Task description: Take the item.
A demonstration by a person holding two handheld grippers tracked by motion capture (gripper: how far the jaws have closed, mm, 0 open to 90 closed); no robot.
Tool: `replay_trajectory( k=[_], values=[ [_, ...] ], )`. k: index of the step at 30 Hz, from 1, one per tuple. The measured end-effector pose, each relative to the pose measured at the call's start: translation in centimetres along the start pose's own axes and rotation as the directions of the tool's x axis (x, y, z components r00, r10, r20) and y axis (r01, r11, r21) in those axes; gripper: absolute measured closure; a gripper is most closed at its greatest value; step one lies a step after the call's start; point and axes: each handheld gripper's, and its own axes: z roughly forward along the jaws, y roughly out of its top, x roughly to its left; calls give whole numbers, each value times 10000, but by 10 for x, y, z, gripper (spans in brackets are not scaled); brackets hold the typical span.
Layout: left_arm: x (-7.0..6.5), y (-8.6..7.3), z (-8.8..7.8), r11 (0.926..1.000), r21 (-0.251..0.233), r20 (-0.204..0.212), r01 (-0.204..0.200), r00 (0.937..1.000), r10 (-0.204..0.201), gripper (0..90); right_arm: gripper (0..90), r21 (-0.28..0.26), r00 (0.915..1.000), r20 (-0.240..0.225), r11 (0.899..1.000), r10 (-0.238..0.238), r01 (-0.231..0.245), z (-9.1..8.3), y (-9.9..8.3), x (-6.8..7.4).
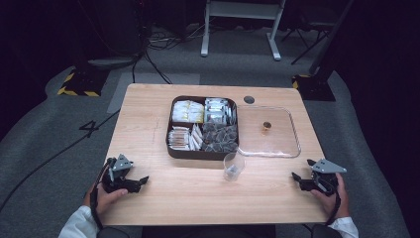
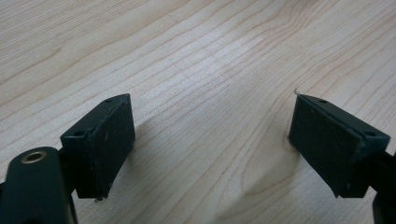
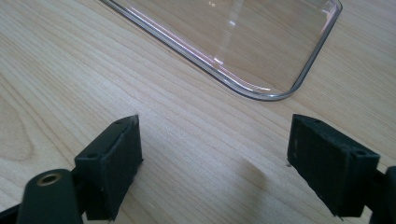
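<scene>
Wooden table [image 1: 163,198] with a dark compartment tray [image 1: 203,154] near its middle, filled with packets: yellow-white ones at the far left, pale ones at the far right, brownish sticks at the near left, dark sachets at the near right. Clear plastic lid [image 1: 293,144] lying flat just beside the tray on its right, with a small brown knob [image 1: 266,126] on it. Small clear cup [image 1: 233,166] standing upright just in front of the tray's near right corner.

Left gripper [image 1: 140,182] [image 2: 212,151] held low at the near left of the table, jaws spread wide, nothing between them, bare wood below. Right gripper [image 1: 297,179] [image 3: 215,163] at the near right, jaws also spread and empty, pointing toward the rounded corner of the lid, apart from it.
</scene>
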Motion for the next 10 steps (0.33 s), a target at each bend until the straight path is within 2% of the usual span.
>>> replay_trajectory(
  k=[10],
  values=[
    [0,0,0,10000,-6,-23,79,10000,-79,146,181,-8,10000,-23,10000,-12,12,0,0,0]
  ],
)
